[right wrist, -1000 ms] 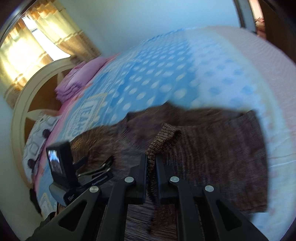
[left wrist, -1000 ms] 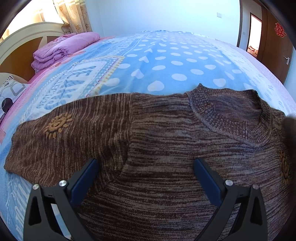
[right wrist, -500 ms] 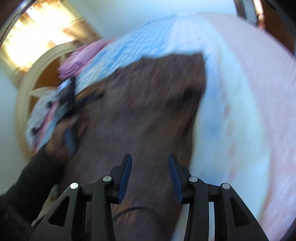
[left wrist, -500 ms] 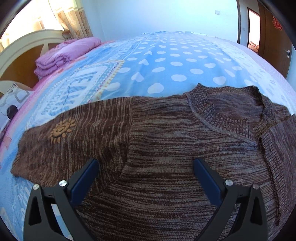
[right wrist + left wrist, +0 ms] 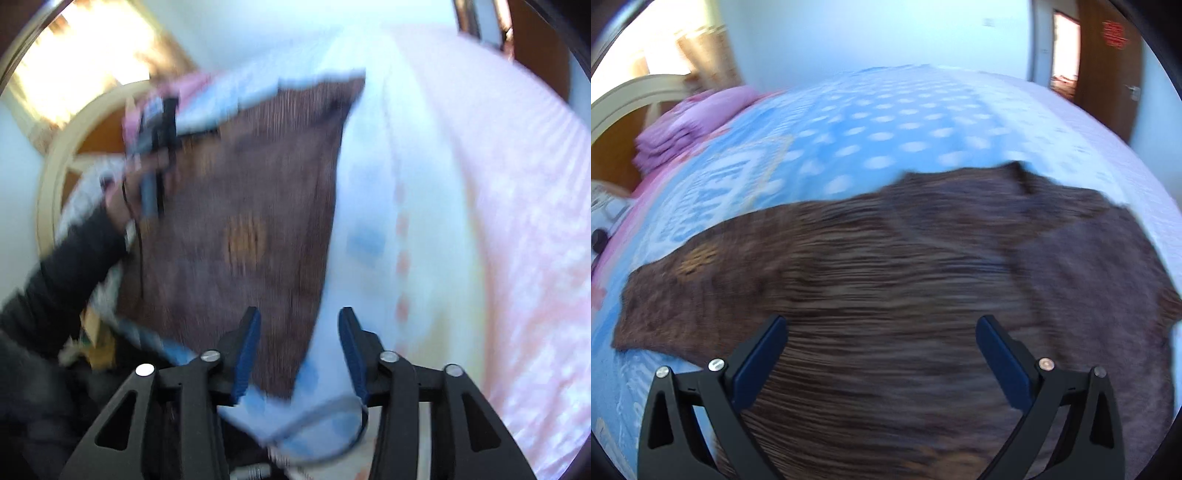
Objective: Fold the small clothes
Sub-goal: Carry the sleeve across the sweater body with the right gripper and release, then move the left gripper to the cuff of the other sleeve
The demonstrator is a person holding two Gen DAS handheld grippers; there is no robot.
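A brown knitted sweater (image 5: 886,266) lies spread on the bed, with its right sleeve (image 5: 1089,280) folded in over the body. My left gripper (image 5: 881,328) hovers over the sweater's chest, jaws wide open with nothing between them. In the right wrist view the sweater (image 5: 258,177) stretches away with an orange sun motif (image 5: 245,240) in its middle. My right gripper (image 5: 299,317) is over the sweater's near corner at the bed's edge; its jaws are opening and grip nothing. A hand in a black sleeve holds the left gripper (image 5: 155,122) at the sweater's far left. Both views are blurred.
The blue cover (image 5: 886,122) with white dots spreads beyond the sweater. A folded purple blanket (image 5: 690,125) lies by the cream headboard (image 5: 635,96). A wooden door (image 5: 1108,74) stands at the back right. A pink bedspread (image 5: 509,192) fills the right.
My right gripper let go of the sleeve cuff it had carried over the sweater, swung back to the near corner and opened wider. The left gripper rose and shifted slightly.
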